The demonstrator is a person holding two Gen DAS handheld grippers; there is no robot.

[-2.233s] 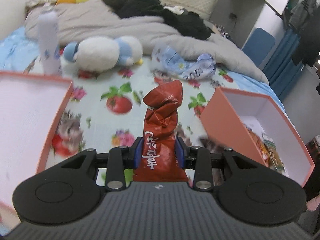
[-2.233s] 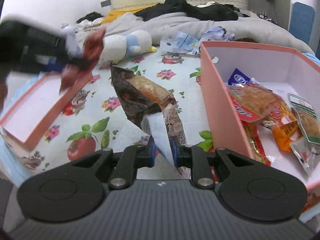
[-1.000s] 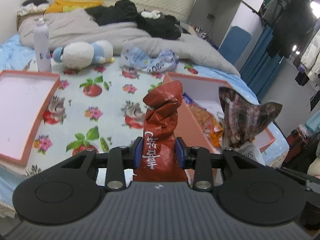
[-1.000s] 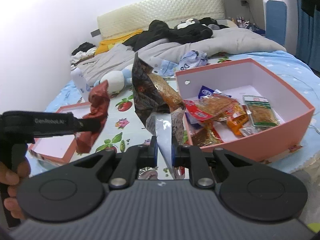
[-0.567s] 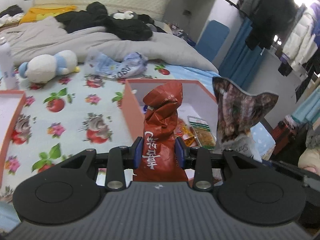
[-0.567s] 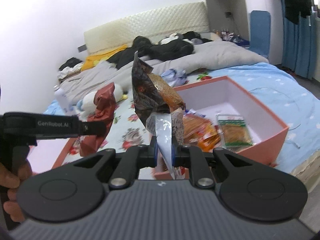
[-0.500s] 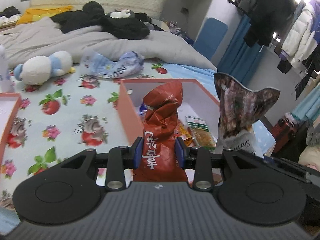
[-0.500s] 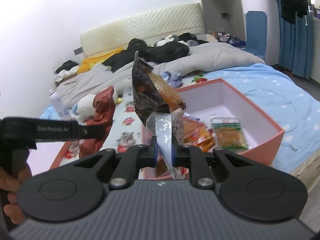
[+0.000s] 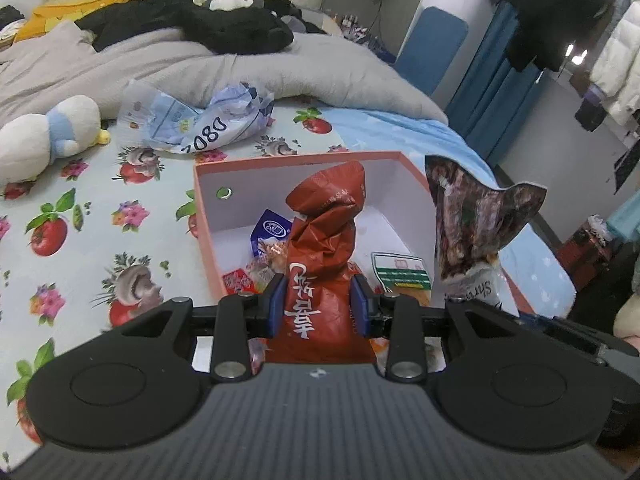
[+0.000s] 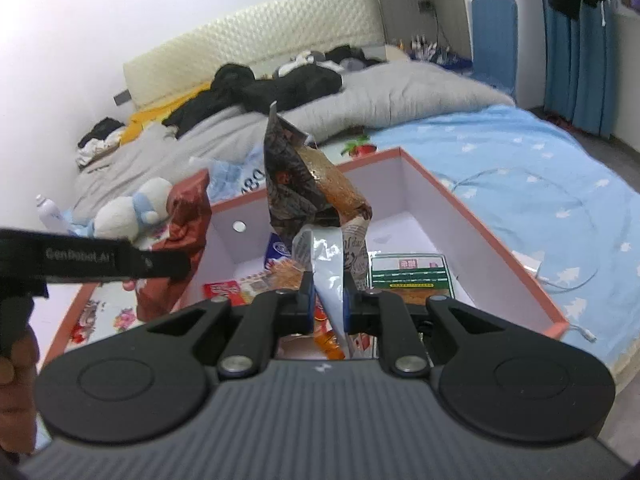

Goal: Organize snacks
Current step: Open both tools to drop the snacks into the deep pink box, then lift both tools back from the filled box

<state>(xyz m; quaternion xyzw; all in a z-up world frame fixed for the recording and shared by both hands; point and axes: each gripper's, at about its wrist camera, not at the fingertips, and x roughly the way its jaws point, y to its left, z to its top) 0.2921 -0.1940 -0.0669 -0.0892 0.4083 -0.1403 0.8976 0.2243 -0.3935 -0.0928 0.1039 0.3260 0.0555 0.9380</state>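
Note:
My left gripper (image 9: 318,306) is shut on a crumpled red snack bag (image 9: 322,248) with white lettering, held upright over the near edge of the pink box (image 9: 208,236). My right gripper (image 10: 326,298) is shut on the silver end of a dark brown snack bag (image 10: 308,184), which stands up above the same pink box (image 10: 480,236). That brown bag (image 9: 476,220) shows at the right of the left wrist view, and the red bag (image 10: 182,236) at the left of the right wrist view. Several snack packets (image 10: 408,276) lie inside the box.
The box sits on a bed with a fruit-print sheet (image 9: 80,216). A plush toy (image 9: 44,132), a crumpled blue-white plastic bag (image 9: 200,120) and a grey duvet (image 9: 160,60) lie behind it. A white cable (image 10: 560,276) lies right of the box. A hand (image 10: 16,368) holds the left gripper's handle.
Both grippers have moved toward the pink box with their bags still gripped. The box has come nearer and now lies right under both bags; the pink lid has left the left wrist view.

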